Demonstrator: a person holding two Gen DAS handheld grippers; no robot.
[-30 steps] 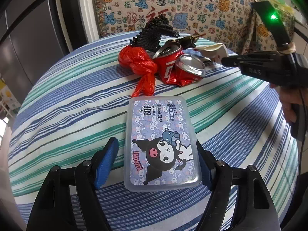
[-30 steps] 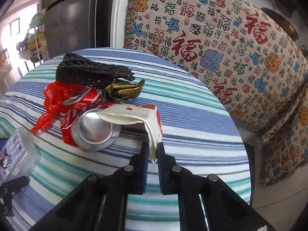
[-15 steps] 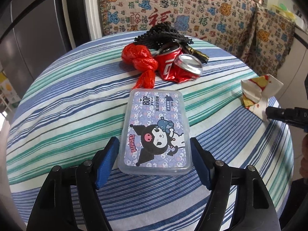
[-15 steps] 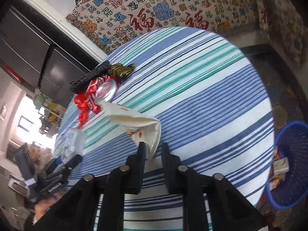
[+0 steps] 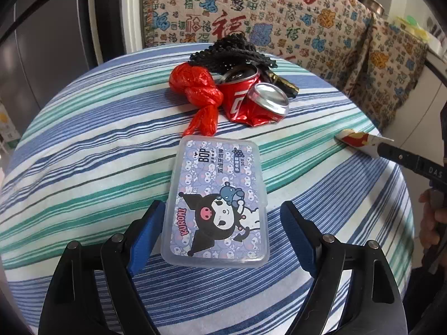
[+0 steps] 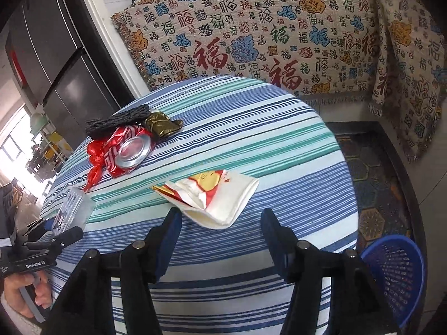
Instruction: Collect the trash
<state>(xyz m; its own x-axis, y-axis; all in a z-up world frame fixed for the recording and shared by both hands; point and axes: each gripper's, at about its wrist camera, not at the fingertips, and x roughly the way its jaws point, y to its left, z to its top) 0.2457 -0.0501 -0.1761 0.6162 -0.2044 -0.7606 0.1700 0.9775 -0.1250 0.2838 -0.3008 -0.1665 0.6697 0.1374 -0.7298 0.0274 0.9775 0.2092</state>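
Note:
A white and red paper wrapper [image 6: 215, 198] lies on the striped round table [image 6: 251, 139], just ahead of my open right gripper [image 6: 220, 223]; it also shows in the left wrist view [image 5: 360, 141]. My left gripper [image 5: 220, 223] is open around the near end of a clear plastic Kuromi box [image 5: 218, 203], not squeezing it. Farther back lie a crushed red can [image 5: 251, 97], a knotted red plastic bag [image 5: 198, 92], a black mesh piece [image 5: 232, 53] and a gold foil wrapper [image 6: 163, 124].
A blue plastic basket [image 6: 396, 273] stands on the floor at the table's right edge. A patterned cloth [image 6: 265, 28] hangs behind the table. A dark fridge [image 6: 50, 55] stands at the left.
My right gripper carried the paper wrapper away from the can pile toward the table's right side, then opened and let it drop on the table. The left gripper stayed open around the box.

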